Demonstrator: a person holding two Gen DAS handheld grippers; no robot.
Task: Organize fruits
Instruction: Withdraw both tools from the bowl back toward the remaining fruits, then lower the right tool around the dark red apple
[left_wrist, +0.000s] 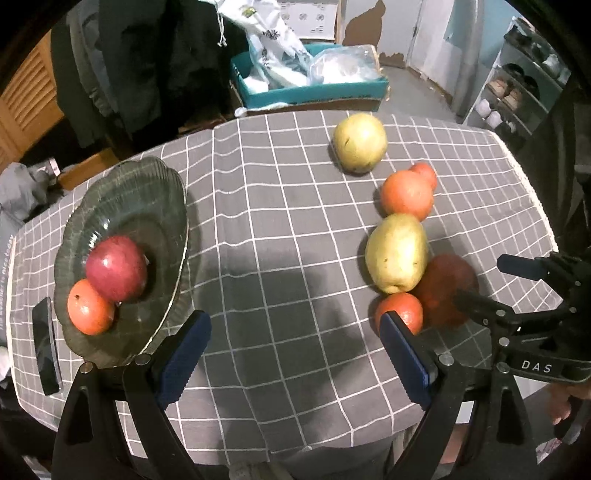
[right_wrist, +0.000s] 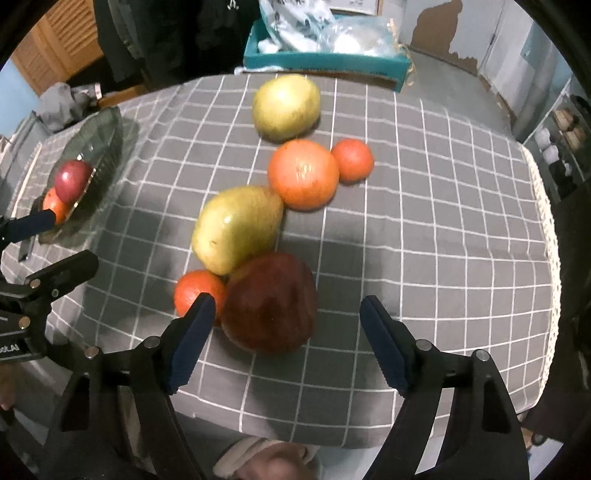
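A dark glass plate (left_wrist: 147, 192) at the table's left holds a red apple (left_wrist: 116, 267) and a small orange (left_wrist: 89, 307). To the right lie a dark red apple (right_wrist: 269, 301), a small orange (right_wrist: 197, 290), a yellow-green pear (right_wrist: 236, 227), a large orange (right_wrist: 303, 173), another small orange (right_wrist: 352, 159) and a second pear (right_wrist: 286, 107). My left gripper (left_wrist: 295, 354) is open and empty above the cloth between plate and fruit. My right gripper (right_wrist: 288, 339) is open, its jaws either side of the dark red apple, not touching it.
A grey checked cloth (left_wrist: 277, 229) covers the table. A black phone (left_wrist: 46, 347) lies left of the plate. A teal box (left_wrist: 310, 88) with bags stands behind the table. A shoe rack (left_wrist: 517, 92) is at the far right.
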